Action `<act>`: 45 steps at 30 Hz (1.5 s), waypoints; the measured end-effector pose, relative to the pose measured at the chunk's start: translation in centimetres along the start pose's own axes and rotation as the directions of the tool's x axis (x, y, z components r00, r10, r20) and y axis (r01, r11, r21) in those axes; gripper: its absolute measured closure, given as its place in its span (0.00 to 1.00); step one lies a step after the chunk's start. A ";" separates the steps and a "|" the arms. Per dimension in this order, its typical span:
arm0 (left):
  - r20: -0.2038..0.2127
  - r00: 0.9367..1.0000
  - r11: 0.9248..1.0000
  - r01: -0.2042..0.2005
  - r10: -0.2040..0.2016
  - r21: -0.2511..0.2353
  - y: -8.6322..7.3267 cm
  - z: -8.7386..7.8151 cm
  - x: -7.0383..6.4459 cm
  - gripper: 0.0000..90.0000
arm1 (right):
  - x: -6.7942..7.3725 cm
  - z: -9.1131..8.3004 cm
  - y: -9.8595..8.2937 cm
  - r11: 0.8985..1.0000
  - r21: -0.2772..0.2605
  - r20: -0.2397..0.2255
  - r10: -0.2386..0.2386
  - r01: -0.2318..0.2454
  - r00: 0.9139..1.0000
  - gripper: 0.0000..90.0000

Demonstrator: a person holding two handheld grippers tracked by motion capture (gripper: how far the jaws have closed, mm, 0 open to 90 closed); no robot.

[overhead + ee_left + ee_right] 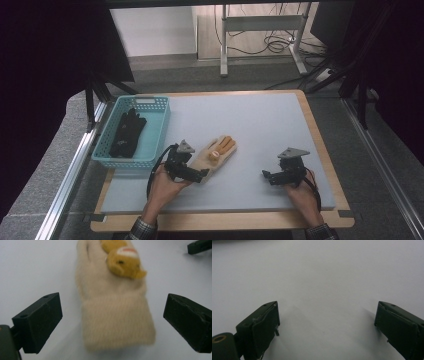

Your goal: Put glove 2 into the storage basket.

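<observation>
Item: beige glove (216,156), orange fingers, small animal patch; lies flat on table (260,125) mid-left, cuff toward near edge, just right of blue basket (134,131) at left edge holding black glove (127,133).
Left gripper (112,317): jaws wide open, straddling cuff, nothing held.
Right gripper (327,327): jaws wide open, empty, over bare mat near right edge.
Step, as judged: grasp cuff. Advice: lower jaws to mat, centre on cuff, pinch both knit layers, lift straight.
</observation>
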State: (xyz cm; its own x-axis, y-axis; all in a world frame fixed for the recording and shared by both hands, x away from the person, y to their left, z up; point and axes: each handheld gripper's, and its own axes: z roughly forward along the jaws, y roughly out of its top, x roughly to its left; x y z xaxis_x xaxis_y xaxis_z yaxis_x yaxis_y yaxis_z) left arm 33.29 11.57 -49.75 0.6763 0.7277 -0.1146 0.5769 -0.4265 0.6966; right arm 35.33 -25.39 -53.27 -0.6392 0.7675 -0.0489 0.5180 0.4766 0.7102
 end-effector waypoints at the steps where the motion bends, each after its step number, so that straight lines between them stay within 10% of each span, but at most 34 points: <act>1: -0.001 1.000 1.000 -0.002 0.002 0.007 0.4 0.4 0.0 0.03 | 0.0 0.0 0.0 1.000 0.000 0.000 -0.002 0.002 1.000 0.06; 16: -0.030 0.998 0.986 -0.045 0.050 0.159 2.4 7.1 -0.2 0.06 | 0.0 0.0 0.0 1.000 -0.001 0.000 -0.002 0.002 1.000 0.06; 30: -0.018 0.997 0.984 -0.071 0.075 0.162 2.8 6.4 -1.1 0.58 | 0.0 0.0 0.0 1.000 -0.001 0.001 -0.002 0.002 1.000 0.06; 45: 0.036 0.999 0.994 -0.002 -0.002 0.108 3.0 5.1 0.4 0.67 | 0.0 0.0 0.0 1.000 0.000 0.000 0.000 0.000 1.000 0.06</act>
State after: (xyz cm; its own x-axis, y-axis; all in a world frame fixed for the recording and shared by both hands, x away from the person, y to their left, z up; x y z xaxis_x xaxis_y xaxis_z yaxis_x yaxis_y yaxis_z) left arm 37.64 7.77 -51.32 0.6909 0.7089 -0.1416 0.6221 -0.4832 0.6160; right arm 35.33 -25.40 -53.27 -0.6390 0.7676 -0.0485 0.5182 0.4763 0.7104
